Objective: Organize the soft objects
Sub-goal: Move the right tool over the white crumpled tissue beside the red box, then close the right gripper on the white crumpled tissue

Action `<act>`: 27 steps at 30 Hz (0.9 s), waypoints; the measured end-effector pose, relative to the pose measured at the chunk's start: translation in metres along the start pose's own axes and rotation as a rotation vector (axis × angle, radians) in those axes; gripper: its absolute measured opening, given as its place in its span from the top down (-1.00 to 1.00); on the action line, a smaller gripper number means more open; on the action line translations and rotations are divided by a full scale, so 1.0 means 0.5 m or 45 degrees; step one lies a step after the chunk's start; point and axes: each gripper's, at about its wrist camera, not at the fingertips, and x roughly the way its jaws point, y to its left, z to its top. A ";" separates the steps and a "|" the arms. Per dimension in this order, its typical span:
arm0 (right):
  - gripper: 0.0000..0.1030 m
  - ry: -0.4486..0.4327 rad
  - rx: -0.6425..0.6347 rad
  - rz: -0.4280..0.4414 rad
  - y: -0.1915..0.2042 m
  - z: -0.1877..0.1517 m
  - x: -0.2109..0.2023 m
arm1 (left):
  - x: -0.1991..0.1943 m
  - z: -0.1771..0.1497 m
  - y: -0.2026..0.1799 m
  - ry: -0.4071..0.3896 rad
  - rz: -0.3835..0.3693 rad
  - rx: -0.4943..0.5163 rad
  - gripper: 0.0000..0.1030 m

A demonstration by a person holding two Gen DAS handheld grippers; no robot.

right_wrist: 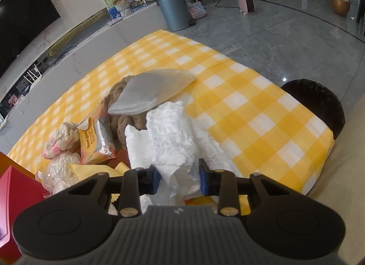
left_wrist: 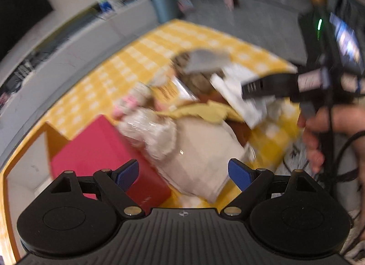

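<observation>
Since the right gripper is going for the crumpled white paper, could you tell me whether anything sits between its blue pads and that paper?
Nothing visible does. The crumpled white tissue paper already lies between the right gripper's blue pads, which sit against its sides. The grey fabric pad and the brown knitted item lie beyond it, out of the way.

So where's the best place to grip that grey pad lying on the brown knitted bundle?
Take the grey pad by its narrow near tip, coming from the camera side: that end overhangs the brown knitted bundle, tilted up, so jaws can close across its thin edge.
</observation>
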 end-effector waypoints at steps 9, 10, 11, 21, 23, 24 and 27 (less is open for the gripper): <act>0.41 0.003 0.011 0.036 -0.005 0.002 -0.001 | 0.073 0.019 -0.065 0.005 0.034 0.258 -1.00; 0.41 0.003 0.008 0.034 -0.004 0.002 -0.001 | 0.082 0.020 -0.069 0.012 0.052 0.257 -1.00; 0.41 0.002 0.005 0.035 -0.003 0.002 -0.001 | 0.091 0.023 -0.071 0.023 0.058 0.256 -0.99; 0.41 0.008 0.024 0.058 -0.011 0.003 -0.001 | 0.108 0.035 -0.088 0.035 -0.018 0.237 -0.99; 0.41 0.008 0.024 0.059 -0.012 0.004 -0.001 | 0.103 0.037 -0.083 0.066 -0.089 0.170 -0.99; 0.41 0.008 0.025 0.060 -0.012 0.003 -0.001 | 0.100 0.037 -0.081 0.068 -0.134 0.149 -0.99; 0.41 0.012 0.029 0.061 -0.013 0.004 -0.001 | 0.110 0.033 -0.087 0.048 -0.138 0.175 -0.98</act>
